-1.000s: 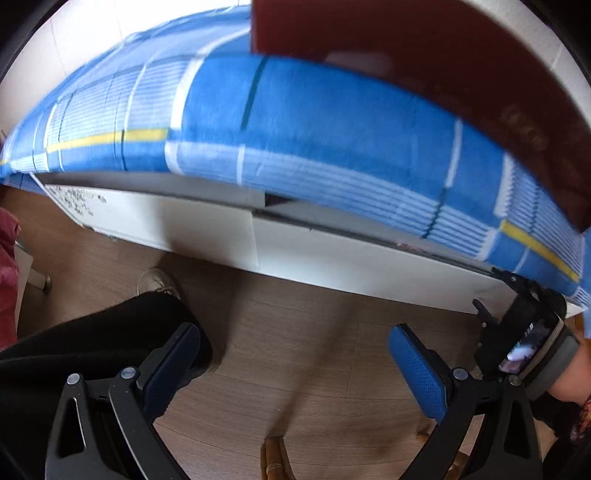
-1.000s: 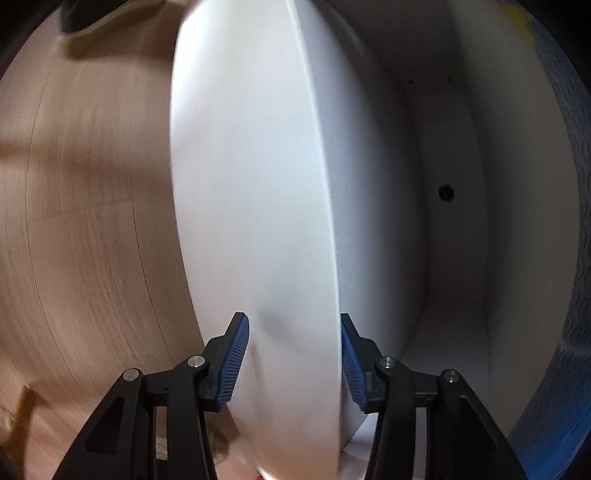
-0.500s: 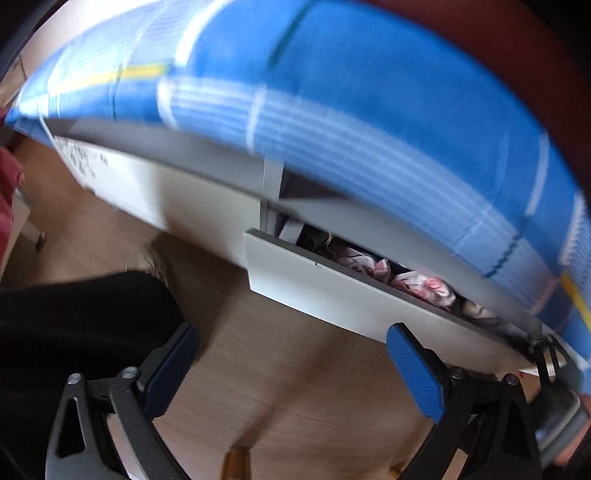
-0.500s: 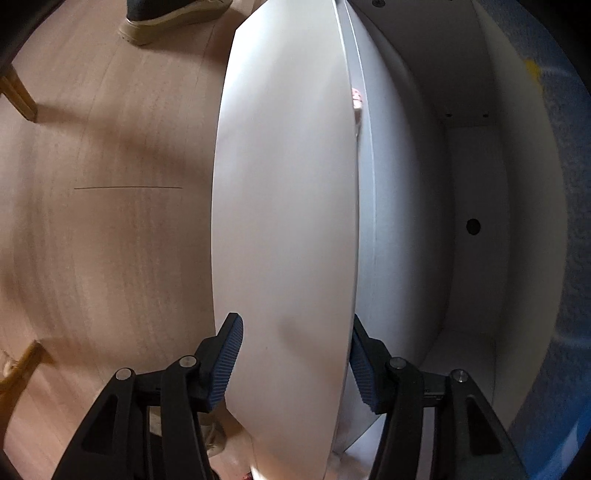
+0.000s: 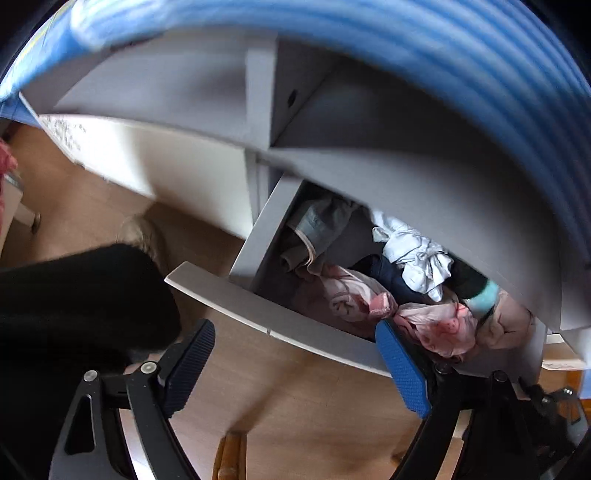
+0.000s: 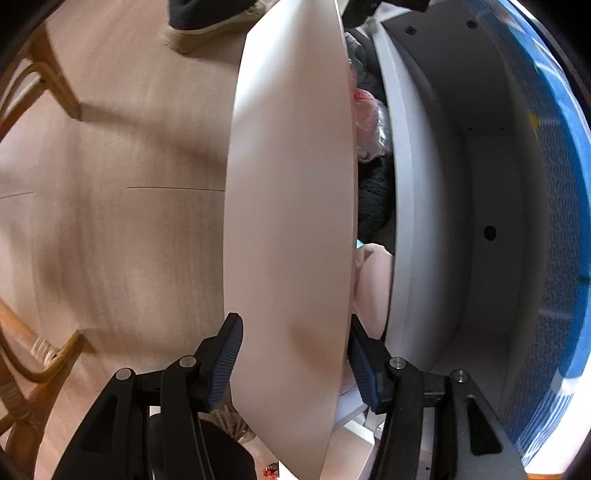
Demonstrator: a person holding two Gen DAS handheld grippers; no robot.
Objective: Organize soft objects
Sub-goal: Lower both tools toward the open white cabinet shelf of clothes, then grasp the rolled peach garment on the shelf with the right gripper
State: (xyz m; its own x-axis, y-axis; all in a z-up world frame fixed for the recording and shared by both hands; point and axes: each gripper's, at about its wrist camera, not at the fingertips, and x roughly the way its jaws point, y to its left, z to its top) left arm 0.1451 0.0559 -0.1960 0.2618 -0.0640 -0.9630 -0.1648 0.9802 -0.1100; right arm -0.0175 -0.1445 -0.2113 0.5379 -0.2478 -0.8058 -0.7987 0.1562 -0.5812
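While the right gripper [image 6: 293,363] pinches the drawer front [image 6: 291,206], the left gripper [image 5: 295,363] hangs spread, empty, near the clothes [image 5: 391,291] heaped inside; risk: overflowing garments snagging under the bed frame [image 5: 424,173].

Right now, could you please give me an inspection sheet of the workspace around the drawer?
Surface: wooden floor, bare where visible.
Job's things: white drawer pulled partly out; inside lie a pink garment, a white cloth and a grey garment, loosely piled.
Clutter: nothing seen.
Grippers: left hand-held gripper open, holding nothing; right hand-held gripper straddles the drawer front.
Cables: nothing seen.
Surroundings: blue checked bedding above; wooden chair; shoe.
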